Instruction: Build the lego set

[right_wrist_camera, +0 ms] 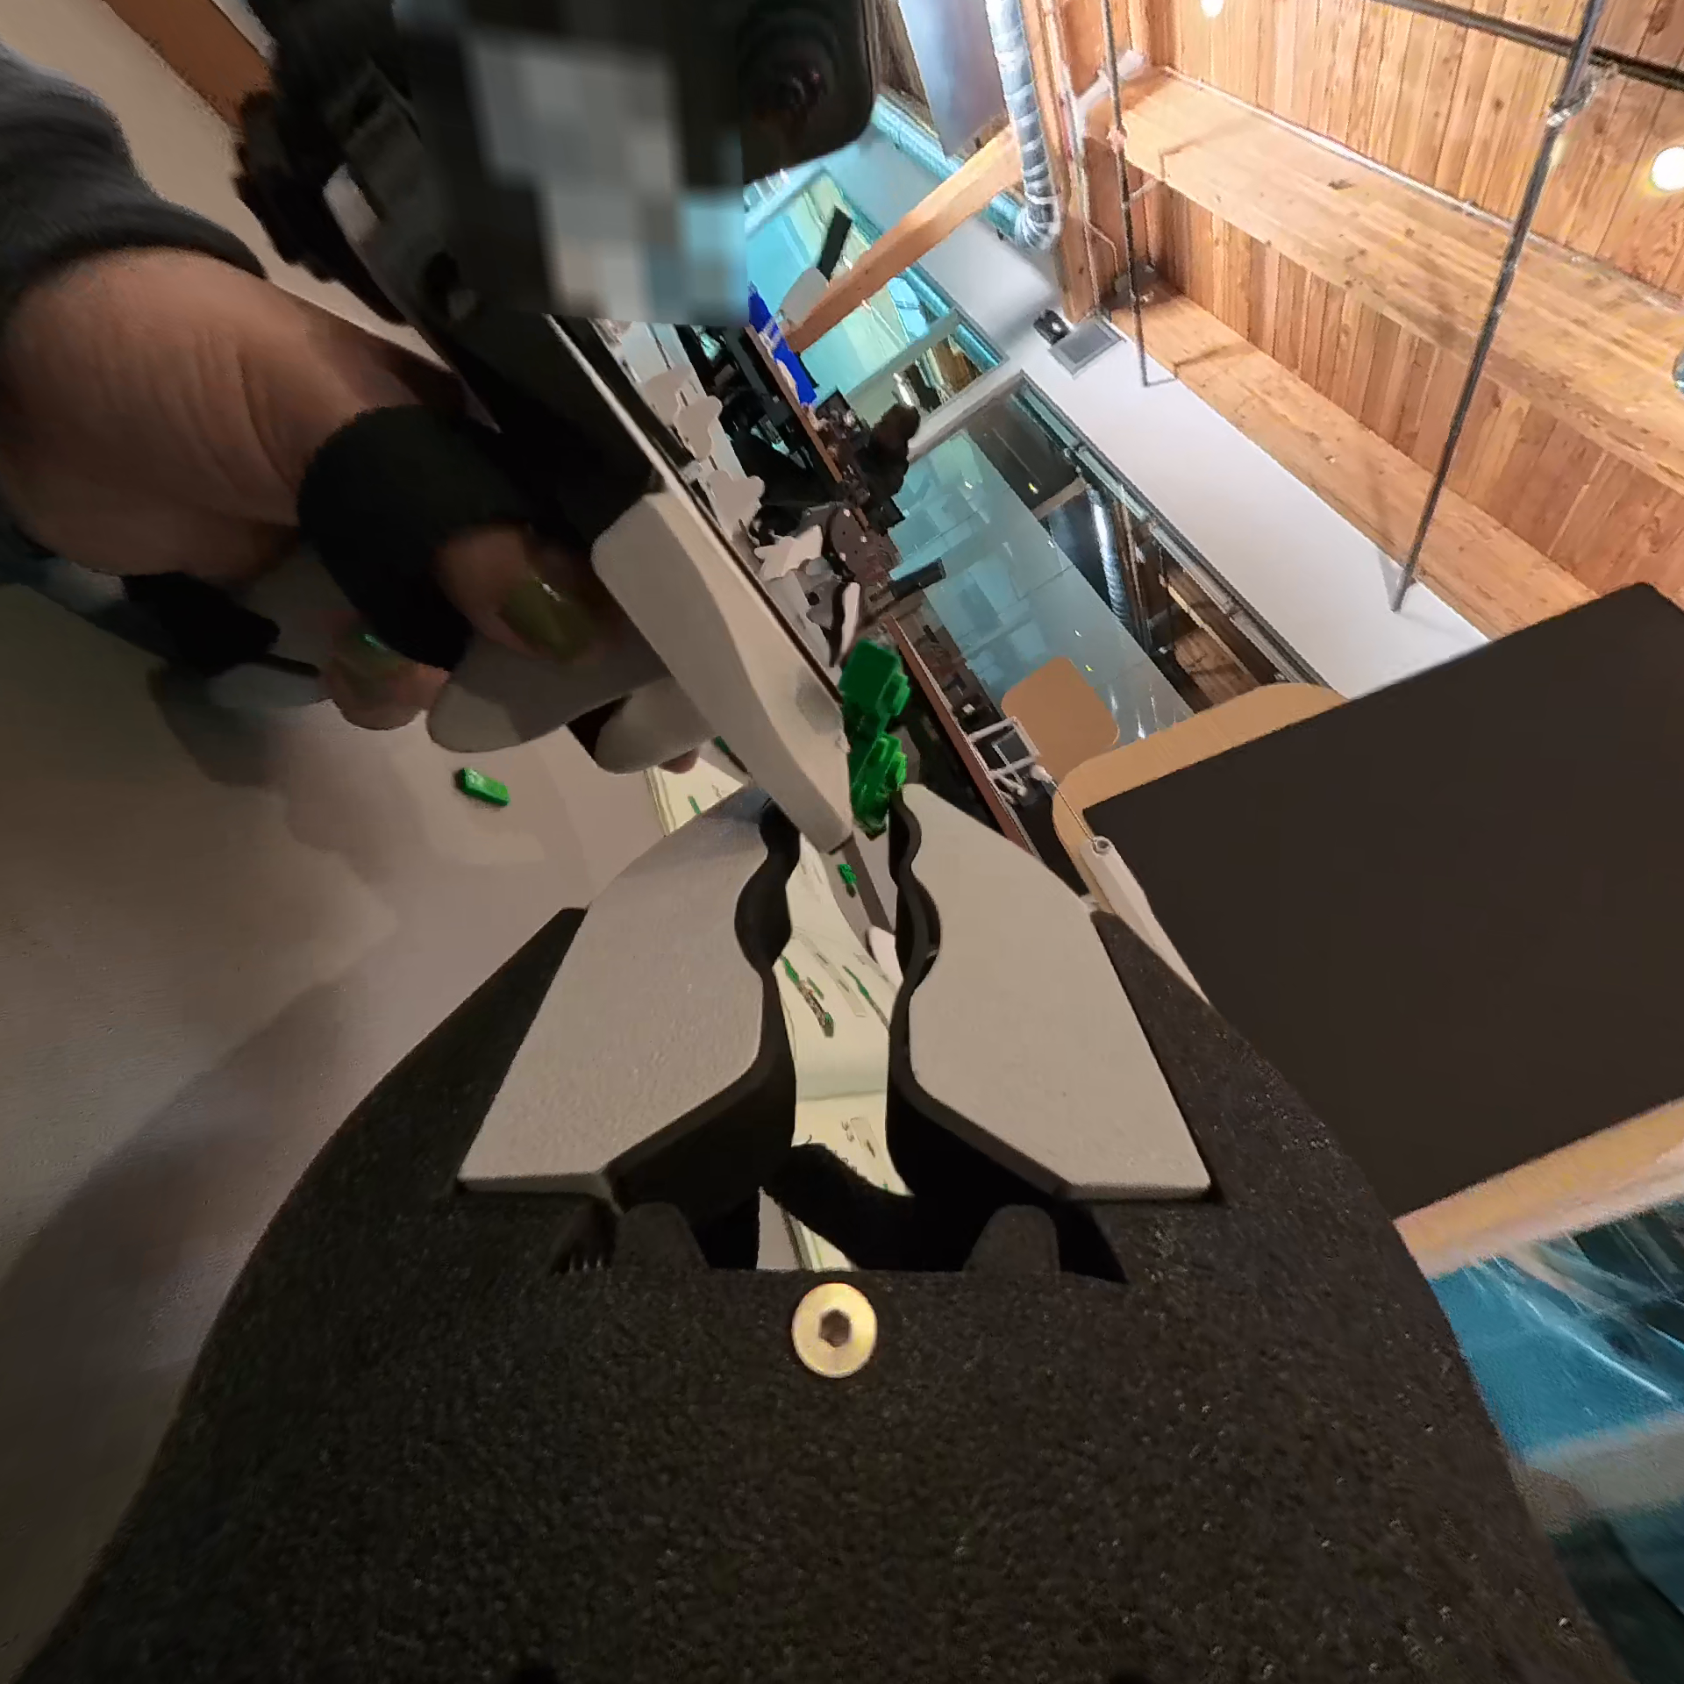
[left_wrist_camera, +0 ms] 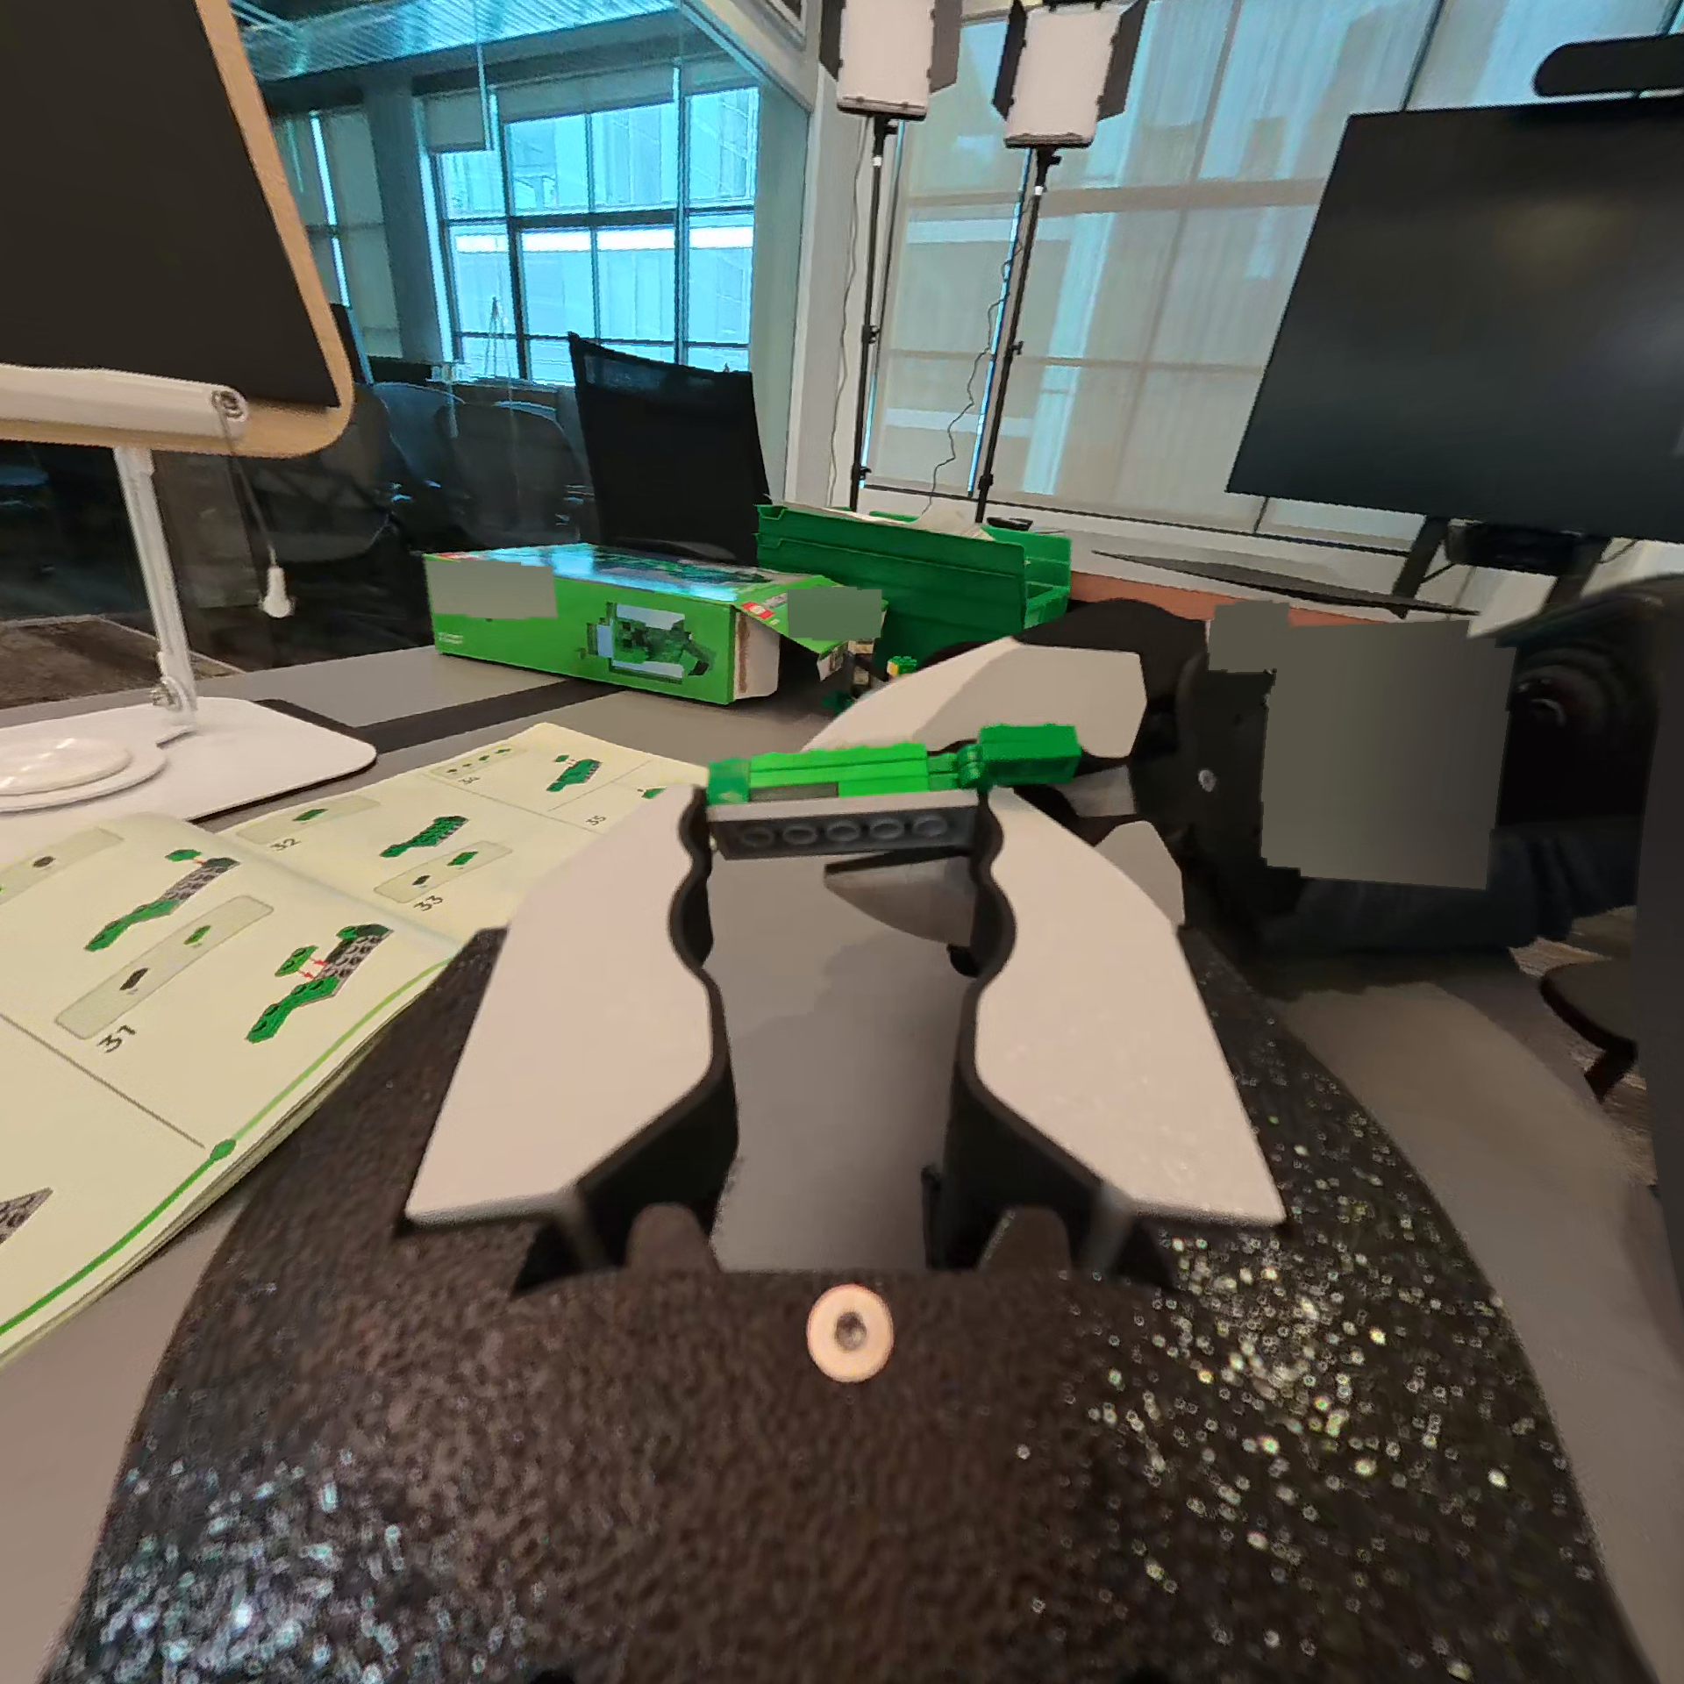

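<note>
My left gripper [left_wrist_camera: 843, 825] is shut on a lego assembly [left_wrist_camera: 847, 775]: a dark grey plate with green bricks stacked on it, held level above the table. My right gripper [left_wrist_camera: 957, 793] comes in from the right, one finger over and one under the assembly's right end, where a green hinged piece [left_wrist_camera: 1025, 747] sticks out. In the right wrist view my right gripper [right_wrist_camera: 838, 820] is closed narrowly around the green assembly [right_wrist_camera: 875, 729], next to a left fingertip [right_wrist_camera: 802, 756]. A person's hand [right_wrist_camera: 182, 437] holds the left gripper.
An open instruction booklet [left_wrist_camera: 228, 911] lies at the left on the grey table [left_wrist_camera: 510, 693]. A green lego box [left_wrist_camera: 620, 629] and a green bin [left_wrist_camera: 957, 565] stand behind. A white stand with a dark screen [left_wrist_camera: 155, 228] is far left. A loose green brick [right_wrist_camera: 483, 785] lies on the table. Left and right tips are no more than a few centimetres apart.
</note>
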### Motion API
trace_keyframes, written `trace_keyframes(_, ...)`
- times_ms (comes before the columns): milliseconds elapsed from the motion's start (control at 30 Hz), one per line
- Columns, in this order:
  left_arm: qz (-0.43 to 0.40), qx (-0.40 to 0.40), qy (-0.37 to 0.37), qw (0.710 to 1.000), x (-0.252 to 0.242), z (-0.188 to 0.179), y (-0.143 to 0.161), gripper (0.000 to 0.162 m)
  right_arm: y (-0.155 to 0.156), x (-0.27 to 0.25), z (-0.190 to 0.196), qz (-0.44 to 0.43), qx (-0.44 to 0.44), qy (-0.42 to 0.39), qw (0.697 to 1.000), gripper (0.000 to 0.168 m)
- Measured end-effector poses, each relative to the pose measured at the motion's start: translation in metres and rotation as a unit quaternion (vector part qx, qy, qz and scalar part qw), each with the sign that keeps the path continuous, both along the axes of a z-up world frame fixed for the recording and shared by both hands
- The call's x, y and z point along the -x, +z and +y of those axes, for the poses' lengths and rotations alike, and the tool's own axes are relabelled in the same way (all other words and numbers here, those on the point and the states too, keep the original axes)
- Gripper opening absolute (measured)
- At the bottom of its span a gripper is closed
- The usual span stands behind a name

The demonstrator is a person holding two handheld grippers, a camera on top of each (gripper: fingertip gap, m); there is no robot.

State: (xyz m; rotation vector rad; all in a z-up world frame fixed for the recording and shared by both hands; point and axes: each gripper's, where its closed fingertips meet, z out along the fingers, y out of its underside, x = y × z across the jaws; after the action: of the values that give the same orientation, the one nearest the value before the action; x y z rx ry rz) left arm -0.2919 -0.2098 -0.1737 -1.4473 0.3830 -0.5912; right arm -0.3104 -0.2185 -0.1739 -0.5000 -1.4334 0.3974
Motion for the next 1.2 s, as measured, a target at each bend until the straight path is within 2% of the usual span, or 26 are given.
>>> trace_keyframes(33,0.003,0.000,-0.003,1.000,0.000,-0.001,0.000,0.054,-0.001,-0.001,0.000,-0.009,0.005,0.013,1.000,0.020)
trace_keyframes(100,0.020,-0.003,-0.004,1.000,0.004,-0.002,-0.002,0.054,-0.003,-0.002,0.010,-0.031,0.039,0.030,0.998,0.035)
trace_keyframes(167,0.043,-0.010,-0.011,0.999,0.004,-0.004,-0.004,0.054,-0.005,-0.006,0.016,-0.062,0.105,0.074,0.990,0.046)
trace_keyframes(300,0.102,-0.026,-0.017,0.994,-0.002,-0.007,-0.010,0.054,0.002,-0.020,0.006,-0.123,0.269,0.199,0.934,0.053)
trace_keyframes(367,0.121,-0.024,-0.027,0.992,-0.008,-0.008,-0.014,0.054,-0.001,-0.023,0.004,-0.161,0.312,0.218,0.910,0.056)
trace_keyframes(467,0.142,-0.021,-0.036,0.989,-0.014,-0.008,-0.019,0.054,-0.011,-0.024,0.002,-0.198,0.317,0.216,0.902,0.054)
trace_keyframes(767,0.153,-0.016,-0.032,0.988,-0.014,-0.007,-0.022,0.054,-0.012,-0.024,0.002,-0.209,0.344,0.221,0.888,0.056)
trace_keyframes(1000,0.182,-0.006,-0.038,0.982,-0.019,-0.008,-0.029,0.054,-0.019,-0.025,0.005,-0.240,0.318,0.196,0.896,0.062)
trace_keyframes(1100,0.191,0.006,-0.027,0.981,-0.020,-0.006,-0.034,0.054,-0.022,-0.024,0.017,-0.236,0.311,0.146,0.909,0.078)
trace_keyframes(1200,0.199,0.015,0.006,0.980,-0.014,0.000,-0.036,0.054,-0.022,-0.026,0.028,-0.177,0.315,0.074,0.929,0.080)
